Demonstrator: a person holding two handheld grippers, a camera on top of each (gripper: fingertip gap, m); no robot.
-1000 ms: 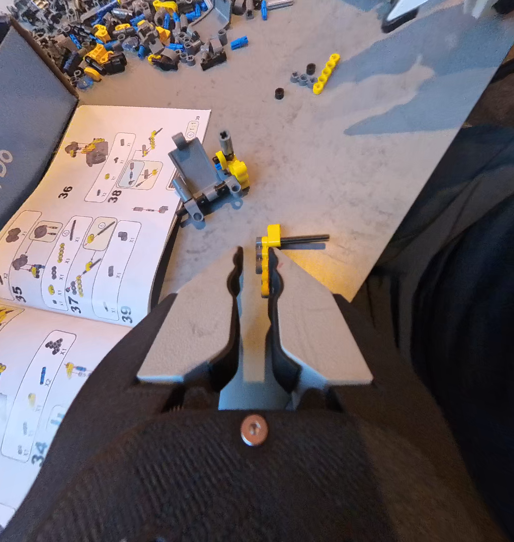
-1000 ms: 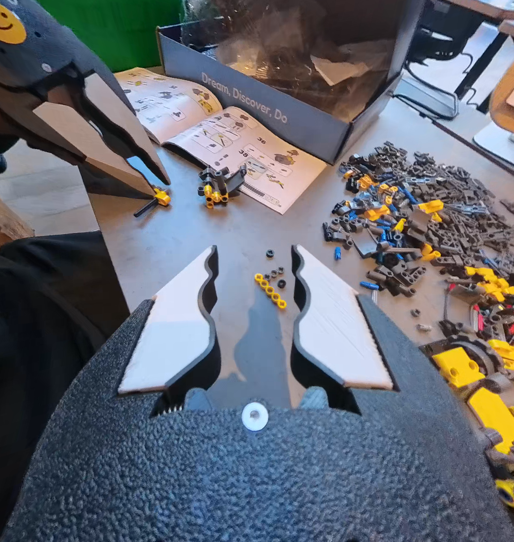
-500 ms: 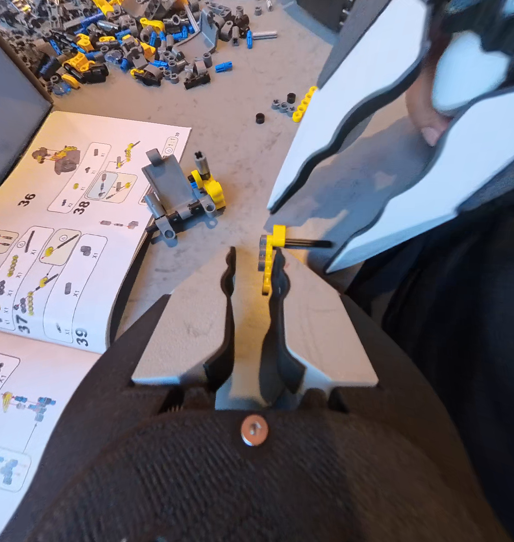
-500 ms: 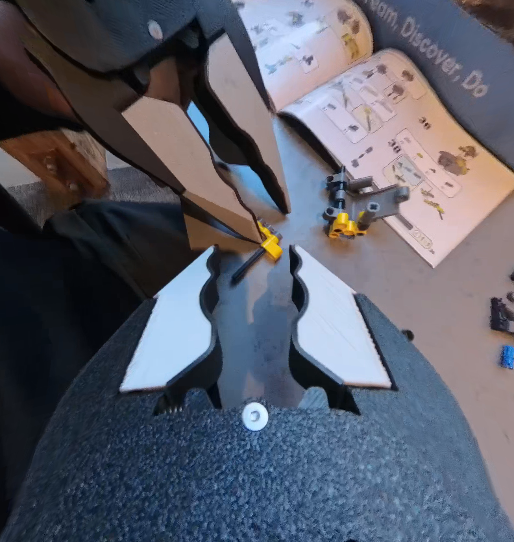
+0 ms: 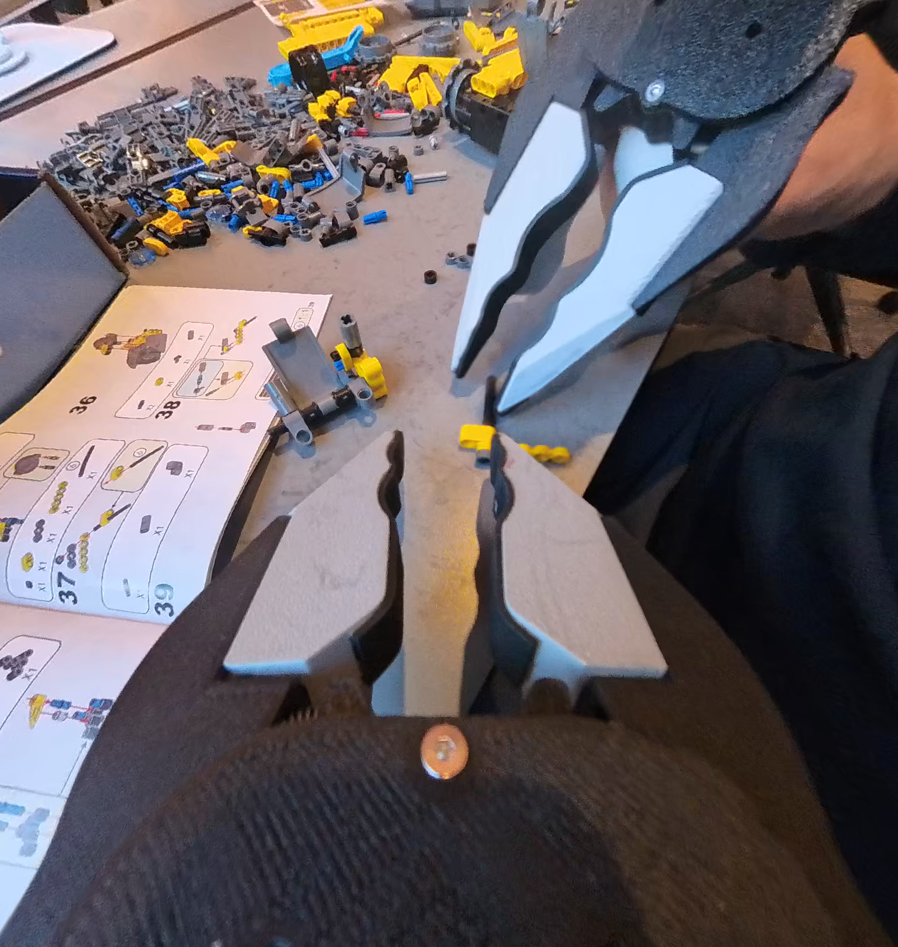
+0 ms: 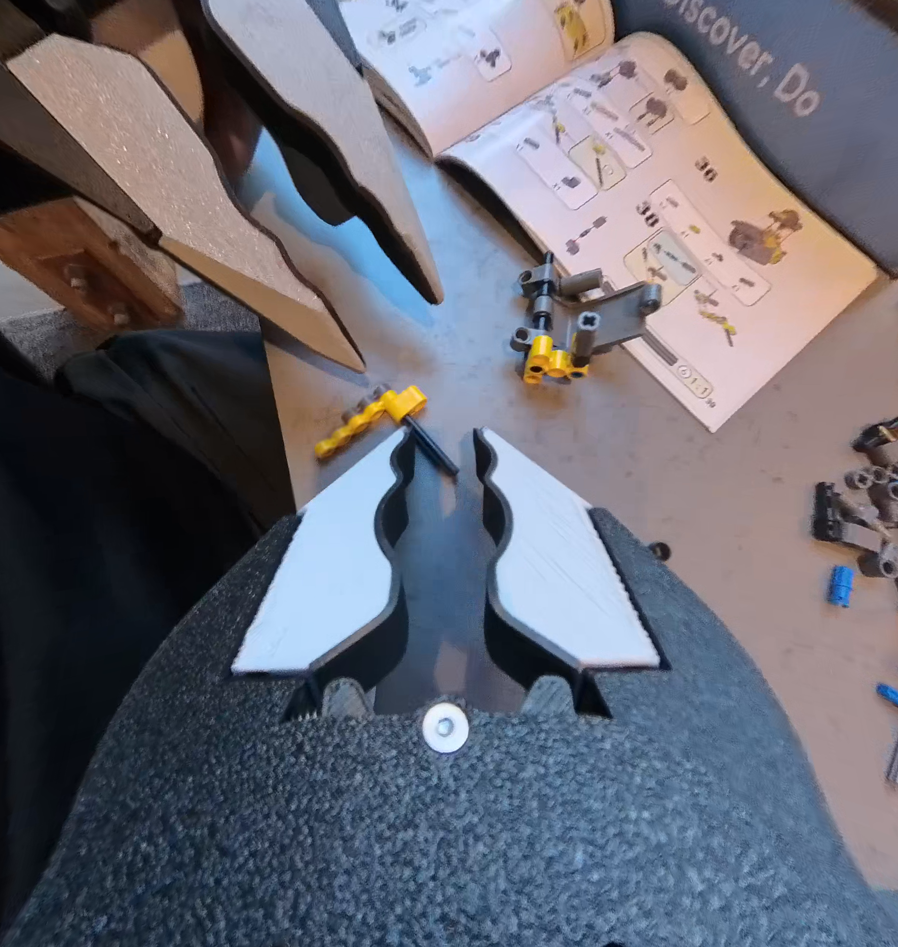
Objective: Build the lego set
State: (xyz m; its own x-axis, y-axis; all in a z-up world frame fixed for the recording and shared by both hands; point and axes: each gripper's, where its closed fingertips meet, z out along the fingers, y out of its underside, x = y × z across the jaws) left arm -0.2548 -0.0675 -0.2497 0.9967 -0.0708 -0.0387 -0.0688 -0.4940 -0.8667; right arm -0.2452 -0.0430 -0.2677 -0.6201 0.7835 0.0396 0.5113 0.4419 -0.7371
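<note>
Left hand-held gripper (image 5: 444,451): released since a moment ago, jaws apart, empty. Small yellow piece (image 6: 372,417) with black rod (image 6: 431,451): now lying on tabletop (image 6: 616,487). Right hand-held gripper (image 6: 442,435): newly arrived, jaws apart, straddling the rod, not clamped.

Lighting warm and uneven; sharpness moderate.
Gripper shadows fall on the surface (image 5: 426,317); wide-angle bending at edges; motion blur toward 12 o'clock.
</note>
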